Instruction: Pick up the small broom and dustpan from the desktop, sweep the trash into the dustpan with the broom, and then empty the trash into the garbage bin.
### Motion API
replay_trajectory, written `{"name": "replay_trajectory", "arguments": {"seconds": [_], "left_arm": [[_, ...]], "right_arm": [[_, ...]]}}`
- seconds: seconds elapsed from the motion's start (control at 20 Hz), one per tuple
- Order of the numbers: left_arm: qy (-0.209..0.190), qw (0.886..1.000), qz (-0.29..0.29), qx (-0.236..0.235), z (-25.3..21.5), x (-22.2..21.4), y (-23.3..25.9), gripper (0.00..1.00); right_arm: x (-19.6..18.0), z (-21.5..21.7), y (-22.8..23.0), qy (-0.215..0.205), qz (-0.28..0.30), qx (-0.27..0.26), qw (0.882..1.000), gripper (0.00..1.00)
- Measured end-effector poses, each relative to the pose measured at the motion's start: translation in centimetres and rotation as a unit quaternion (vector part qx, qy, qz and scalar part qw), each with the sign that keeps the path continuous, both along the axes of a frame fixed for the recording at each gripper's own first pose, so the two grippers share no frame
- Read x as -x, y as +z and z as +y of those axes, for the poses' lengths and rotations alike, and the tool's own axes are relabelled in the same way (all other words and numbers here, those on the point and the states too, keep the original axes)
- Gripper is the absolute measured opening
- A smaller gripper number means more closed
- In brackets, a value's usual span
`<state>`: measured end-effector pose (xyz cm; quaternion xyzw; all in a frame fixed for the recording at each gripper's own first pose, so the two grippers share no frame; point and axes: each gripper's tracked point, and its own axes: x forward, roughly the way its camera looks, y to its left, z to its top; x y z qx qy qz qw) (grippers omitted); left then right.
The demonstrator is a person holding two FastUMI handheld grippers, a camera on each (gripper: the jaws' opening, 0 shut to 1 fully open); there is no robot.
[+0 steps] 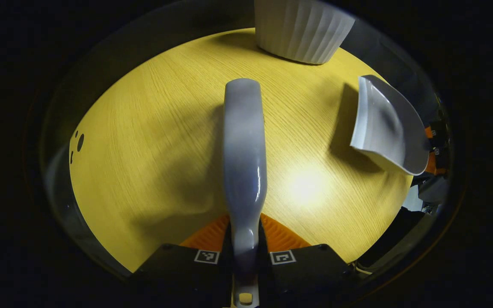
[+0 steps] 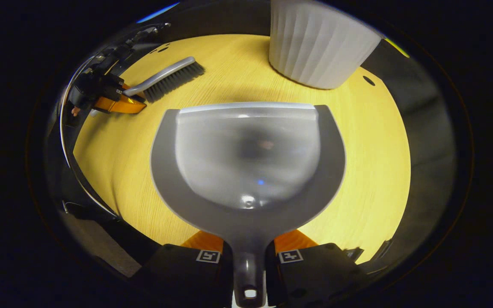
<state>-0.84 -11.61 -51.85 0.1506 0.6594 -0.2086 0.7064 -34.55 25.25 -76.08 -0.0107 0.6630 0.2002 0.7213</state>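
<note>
Tongs, left: pinching the broom by the near end of its handle, which runs from 6 o'clock straight up the left gripper view, raised over the surface; bristles face away from that camera.
Tongs, right: pinching the dustpan by its handle stub at 6 o'clock in the right gripper view; the scoop spreads toward 12 o'clock, front lip leading.
Dustpan contents: a dark smudge sits mid-scoop; whether it is trash or a reflection cannot be told.
Cross-check, broom: in the right gripper view the broom shows at 10 o'clock, bristles turned down toward the surface, well apart from the dustpan.
Cross-check, dustpan: in the left gripper view the dustpan hangs at 3 o'clock, tilted, casting a shadow on the surface.
Garbage bin: ribbed white tub at 12 o'clock, standing on the surface beyond the dustpan lip.
Trash: no loose piece can be made out on the surface.
Risk, tilt: judged likely that any contents slide off the lip before the bin's rim if the dustpan pitches forward early.
Risk, grip: both holds are at the handle ends; a long lever may twist between the fingers.
Risk, contact: the lip could knock the light bin aside.
</note>
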Motion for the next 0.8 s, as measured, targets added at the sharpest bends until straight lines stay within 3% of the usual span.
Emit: {"name": "replay_trajectory", "arguments": {"seconds": [0.25, 0.35, 0.65, 0.8], "left_arm": [[-0.002, 1.000, 0.002, 0.000, 0.0, -0.1, 0.0, 0.29], [-0.003, 1.000, 0.002, 0.001, 0.0, -0.1, 0.0, 0.26], [-0.010, 1.000, 0.005, -0.002, 0.1, -0.1, 0.0, 0.29], [-0.016, 1.000, 0.008, -0.003, 0.1, 0.1, 0.0, 0.31]], "right_arm": [[0.7, 0.1, -1.4, 0.015, 0.016, 0.012, 1.000, 0.35], [0.3, 0.1, -1.6, 0.009, 0.006, 0.012, 1.000, 0.35], [-0.3, 1.2, -2.1, -0.007, -0.002, -0.001, 1.000, 0.36], [-1.2, 1.4, -1.7, -0.032, -0.006, -0.011, 0.999, 0.43]]}}
